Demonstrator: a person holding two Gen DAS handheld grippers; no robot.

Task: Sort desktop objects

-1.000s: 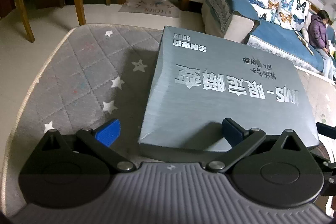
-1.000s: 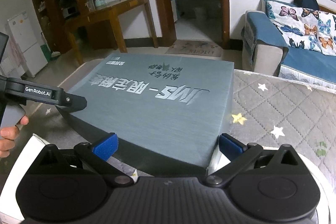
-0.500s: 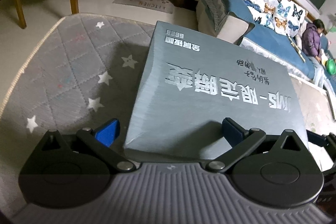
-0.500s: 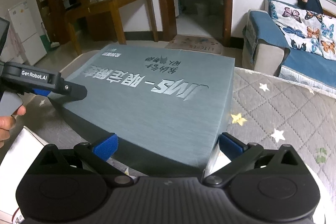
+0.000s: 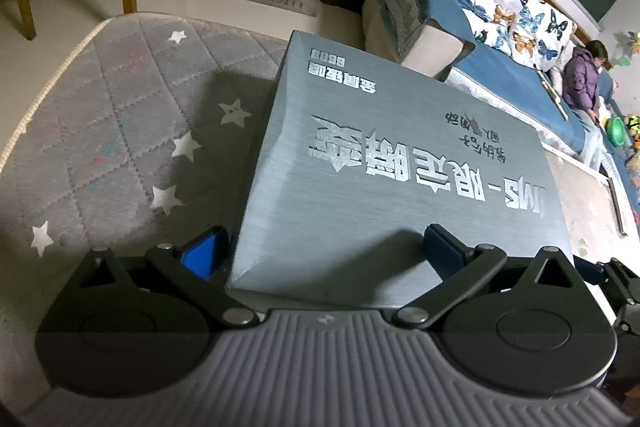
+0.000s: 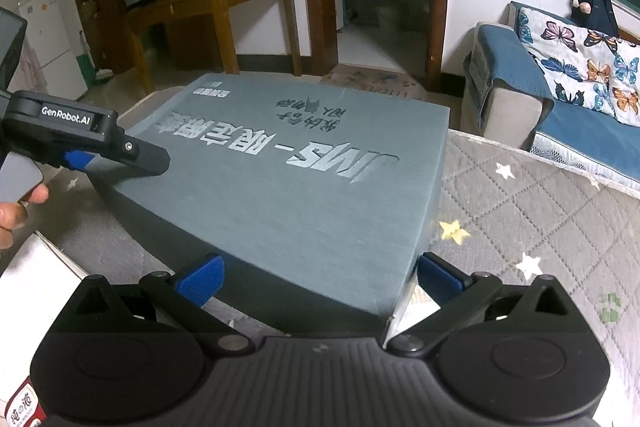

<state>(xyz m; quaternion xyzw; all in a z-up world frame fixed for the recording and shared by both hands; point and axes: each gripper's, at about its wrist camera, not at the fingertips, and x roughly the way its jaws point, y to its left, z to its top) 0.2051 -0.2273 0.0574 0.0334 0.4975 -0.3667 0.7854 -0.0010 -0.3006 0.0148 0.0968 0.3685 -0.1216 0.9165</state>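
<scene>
Big flat grey box [image 5: 400, 163] [image 6: 304, 179], brushed-metal look w/ silver lettering on the lid, incl. "JWS" & several lines of Chinese characters; sides darker than the top. In the right wrist view its near corner seems raised off the surface, w/ a dark gap under it. It lies over a grey quilted mat [image 5: 120, 131] [image 6: 540, 211] w/ white & yellow stars and a pale corded edge, covering the surface. A white carton [image 6: 36, 279] shows at the lower left of the right wrist view, near the box. Room around: wooden table [image 6: 224, 3] w/ jars on top, white fridge [image 6: 48, 39], a doorway w/ a mat on the tiled floor, and a blue sofa [image 5: 500, 39] [image 6: 560, 99] w/ butterfly-print cover, where a person in a purple jacket [image 5: 582, 83] sits at the far end. Left tongs [image 5: 324, 251] [image 6: 116, 155] are spread wide, straddling one corner of the box: one blue pad just outside the box's side edge, the other over the lid; can't tell if either presses on it. Right tongs [image 6: 320, 275] are spread wide too, w/ the box's near corner between the blue pads, the right pad just beside the corner edge; firm contact can't be confirmed.
</scene>
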